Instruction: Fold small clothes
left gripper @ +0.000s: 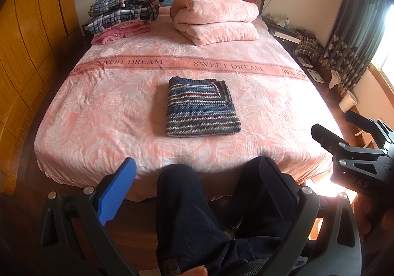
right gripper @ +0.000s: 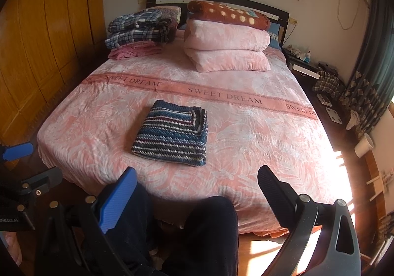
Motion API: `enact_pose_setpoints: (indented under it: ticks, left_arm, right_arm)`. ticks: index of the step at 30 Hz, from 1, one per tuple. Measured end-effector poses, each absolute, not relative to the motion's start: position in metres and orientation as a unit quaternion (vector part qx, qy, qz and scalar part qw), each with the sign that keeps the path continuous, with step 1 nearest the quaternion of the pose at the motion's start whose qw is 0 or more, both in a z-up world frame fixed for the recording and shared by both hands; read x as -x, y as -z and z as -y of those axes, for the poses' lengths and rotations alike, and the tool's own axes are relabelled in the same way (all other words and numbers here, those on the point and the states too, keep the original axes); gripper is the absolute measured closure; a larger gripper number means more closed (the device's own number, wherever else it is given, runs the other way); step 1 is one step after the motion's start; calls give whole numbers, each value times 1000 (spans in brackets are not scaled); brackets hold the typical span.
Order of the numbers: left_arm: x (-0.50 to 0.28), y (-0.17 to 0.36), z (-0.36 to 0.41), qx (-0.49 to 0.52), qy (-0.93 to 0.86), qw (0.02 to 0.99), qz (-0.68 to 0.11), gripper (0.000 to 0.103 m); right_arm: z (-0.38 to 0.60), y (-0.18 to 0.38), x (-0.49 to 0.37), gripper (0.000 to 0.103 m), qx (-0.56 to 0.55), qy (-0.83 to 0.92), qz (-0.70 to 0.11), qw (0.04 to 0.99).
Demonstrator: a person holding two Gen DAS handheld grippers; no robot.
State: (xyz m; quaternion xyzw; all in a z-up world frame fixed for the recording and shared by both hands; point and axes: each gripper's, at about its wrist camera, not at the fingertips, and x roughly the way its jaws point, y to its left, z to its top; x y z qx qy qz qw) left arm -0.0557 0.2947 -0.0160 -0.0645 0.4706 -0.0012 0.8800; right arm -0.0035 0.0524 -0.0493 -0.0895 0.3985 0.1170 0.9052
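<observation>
On pink bedspread (left gripper: 123,108), striped knit sweater (left gripper: 200,108), folded square

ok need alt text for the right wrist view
A folded striped sweater lies alone on a pink bedspread, beyond the open right gripper, which holds nothing. Folded plaid clothes and a pink quilt are stacked by the headboard.
</observation>
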Motion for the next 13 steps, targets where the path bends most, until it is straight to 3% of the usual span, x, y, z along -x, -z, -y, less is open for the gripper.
enact_pose_setpoints:
  ticks: [13]
  left_arm:
    - [56,16,-293,64,3,879,-472,3]
  right_arm:
    - [-53,46,4,4,83,-130,-400,903]
